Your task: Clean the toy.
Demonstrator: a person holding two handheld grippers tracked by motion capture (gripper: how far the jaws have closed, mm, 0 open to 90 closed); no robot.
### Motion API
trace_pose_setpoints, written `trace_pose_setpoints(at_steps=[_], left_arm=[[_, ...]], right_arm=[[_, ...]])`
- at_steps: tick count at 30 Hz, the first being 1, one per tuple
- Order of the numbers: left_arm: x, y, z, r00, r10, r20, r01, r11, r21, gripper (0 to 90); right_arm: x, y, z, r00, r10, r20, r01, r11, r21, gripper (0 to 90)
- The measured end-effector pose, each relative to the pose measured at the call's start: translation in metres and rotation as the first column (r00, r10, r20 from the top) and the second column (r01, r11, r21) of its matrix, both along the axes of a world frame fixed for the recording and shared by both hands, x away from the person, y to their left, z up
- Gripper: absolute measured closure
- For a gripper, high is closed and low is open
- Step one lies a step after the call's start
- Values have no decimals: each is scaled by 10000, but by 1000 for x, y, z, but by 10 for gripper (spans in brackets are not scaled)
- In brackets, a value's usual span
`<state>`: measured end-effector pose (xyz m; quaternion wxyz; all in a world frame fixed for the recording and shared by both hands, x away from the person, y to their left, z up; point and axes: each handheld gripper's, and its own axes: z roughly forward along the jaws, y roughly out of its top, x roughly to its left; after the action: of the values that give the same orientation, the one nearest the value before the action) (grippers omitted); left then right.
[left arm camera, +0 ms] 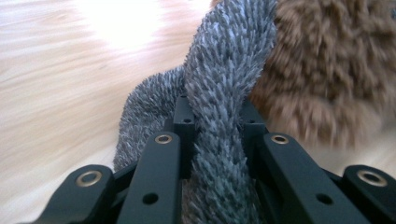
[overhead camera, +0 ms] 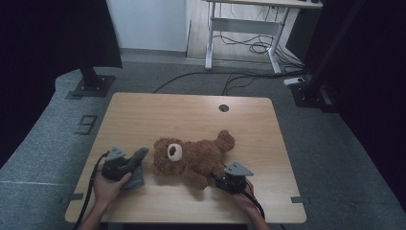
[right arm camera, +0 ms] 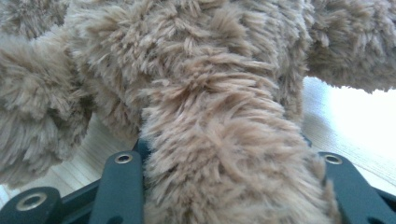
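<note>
A brown teddy bear (overhead camera: 191,155) lies on its back near the front edge of the wooden table (overhead camera: 158,110), head toward the person's left. Just left of the bear's head, the left gripper (overhead camera: 136,160) pinches a fuzzy grey cloth (left arm camera: 224,107) between its jaws; part of the cloth sags onto the table below, and its upper end nearly touches the bear's fur. At the bear's lower right, the right gripper (overhead camera: 218,178) has its jaws clamped around one thick plush limb (right arm camera: 224,158), which blocks most of what lies past it. Beyond the bear, a round cable hole (overhead camera: 223,108) sits near the table's far edge, with cables (overhead camera: 249,48) on the floor behind.
</note>
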<state>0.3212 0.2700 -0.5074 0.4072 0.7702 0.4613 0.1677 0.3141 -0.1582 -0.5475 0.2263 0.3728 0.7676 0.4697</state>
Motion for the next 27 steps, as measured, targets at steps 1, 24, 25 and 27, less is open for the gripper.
trace_pose_setpoints(at_steps=[1, 24, 25, 27], left_arm=[[-5, 6, 0, 10000, 55, -36, -55, 10000, 60, 751], [-29, 24, 6, 9997, -229, -80, 230, 9997, 111, 60], [-29, 23, 11, 9992, -405, 10, 405, 9992, 62, 19], [-29, 23, 19, 9965, -761, 332, 767, 9969, -160, 0]], right_arm=[[0, 0, 0, 10000, 16, 8, -16, 10000, 9, 495], [1, -2, -1, 9999, 161, -47, -160, 9999, 40, 467], [1, -2, -1, 9999, 160, -48, -160, 9999, 46, 466], [1, -2, -1, 9999, 143, -53, -143, 9999, 86, 464]])
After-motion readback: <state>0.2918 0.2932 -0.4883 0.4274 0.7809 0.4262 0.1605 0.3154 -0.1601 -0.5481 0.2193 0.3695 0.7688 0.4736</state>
